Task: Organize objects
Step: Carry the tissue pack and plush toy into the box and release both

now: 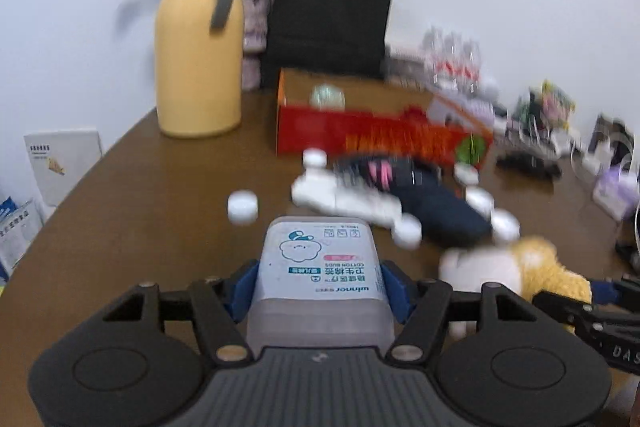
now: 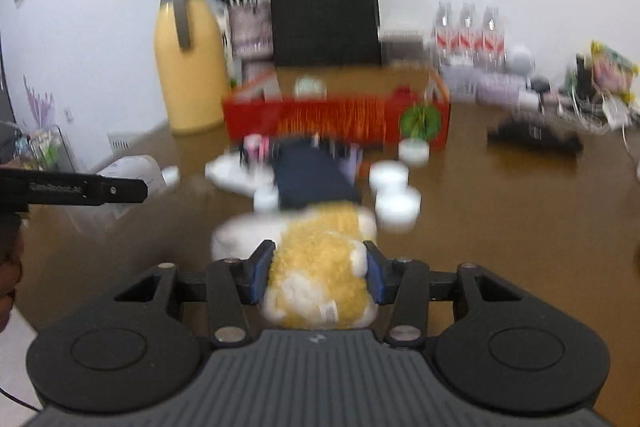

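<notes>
My left gripper [image 1: 318,277] is shut on a translucent cotton bud box [image 1: 320,267] with a white and blue label, its blue pads pressed on both sides. My right gripper [image 2: 318,273] is shut on a yellow and white plush toy [image 2: 316,263]; the same toy [image 1: 520,273] shows at the right of the left wrist view. Ahead on the brown table [image 1: 140,207] lie a dark blue folded umbrella [image 1: 432,199], a white plush piece [image 1: 336,195] and several small white round jars [image 1: 242,207]. An open red box [image 1: 380,135] stands behind them.
A yellow thermos jug [image 1: 200,43], a vase of dried flowers [image 1: 256,23] and a black paper bag [image 1: 328,23] stand along the back wall. Water bottles [image 2: 466,31] and cluttered small items [image 2: 592,87] fill the back right. A black object [image 2: 532,137] lies right of the red box.
</notes>
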Demonstrator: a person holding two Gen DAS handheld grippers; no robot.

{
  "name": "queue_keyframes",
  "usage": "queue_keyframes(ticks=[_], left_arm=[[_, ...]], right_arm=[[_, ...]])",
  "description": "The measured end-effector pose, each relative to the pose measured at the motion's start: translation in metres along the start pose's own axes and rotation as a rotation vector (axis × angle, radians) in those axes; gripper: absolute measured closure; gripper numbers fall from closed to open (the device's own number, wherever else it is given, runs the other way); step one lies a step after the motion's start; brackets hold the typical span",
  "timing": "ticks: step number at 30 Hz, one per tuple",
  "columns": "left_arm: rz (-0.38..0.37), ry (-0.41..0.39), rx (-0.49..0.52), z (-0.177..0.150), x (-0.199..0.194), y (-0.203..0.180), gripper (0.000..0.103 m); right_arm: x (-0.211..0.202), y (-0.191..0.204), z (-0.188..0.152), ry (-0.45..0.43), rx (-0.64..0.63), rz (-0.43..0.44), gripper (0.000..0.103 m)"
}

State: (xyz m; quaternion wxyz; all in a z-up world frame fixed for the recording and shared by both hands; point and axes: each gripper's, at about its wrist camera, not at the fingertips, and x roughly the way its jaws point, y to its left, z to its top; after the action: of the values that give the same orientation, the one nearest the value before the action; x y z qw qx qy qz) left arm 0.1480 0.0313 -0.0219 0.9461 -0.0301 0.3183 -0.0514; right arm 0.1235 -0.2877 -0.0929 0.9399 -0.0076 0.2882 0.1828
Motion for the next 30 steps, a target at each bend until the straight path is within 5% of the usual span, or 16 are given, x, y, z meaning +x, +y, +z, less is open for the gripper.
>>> queue_keyframes(ticks=[7,9,10,12,15,16,19,26,30], left_arm=[[0.060,0.050,0.067,-0.028,-0.005,-0.004,0.039],[0.057,0.049,0.067,-0.028,-0.006,-0.003,0.039],[0.057,0.054,0.069,-0.028,-0.006,-0.004,0.038],[0.055,0.068,0.065,-0.027,-0.002,-0.005,0.028],[0.044,0.084,0.078,-0.029,0.000,-0.006,0.027],[0.042,0.085,0.078,-0.029,0.000,-0.007,0.032],[0.025,0.087,0.090,-0.027,0.001,-0.008,0.039],[-0.036,0.018,0.086,-0.004,-0.004,-0.010,0.039],[-0.097,-0.044,0.096,0.051,0.002,-0.007,0.039]], right_arm=[[-0.005,0.004,-0.028,0.023,-0.046,-0.066,0.027],[-0.005,0.004,-0.027,0.016,-0.059,-0.081,0.030],[-0.004,0.003,-0.026,0.014,-0.059,-0.074,0.040],[-0.002,0.003,-0.024,0.025,-0.055,-0.058,0.043],[-0.002,0.008,-0.020,-0.003,-0.070,-0.067,0.020],[-0.001,0.010,-0.018,-0.015,-0.081,-0.068,0.021],[0.007,0.010,-0.014,0.004,-0.075,-0.063,0.054],[-0.004,0.004,0.005,-0.109,-0.063,-0.073,0.056],[-0.009,-0.017,0.052,-0.178,-0.013,-0.011,0.056]])
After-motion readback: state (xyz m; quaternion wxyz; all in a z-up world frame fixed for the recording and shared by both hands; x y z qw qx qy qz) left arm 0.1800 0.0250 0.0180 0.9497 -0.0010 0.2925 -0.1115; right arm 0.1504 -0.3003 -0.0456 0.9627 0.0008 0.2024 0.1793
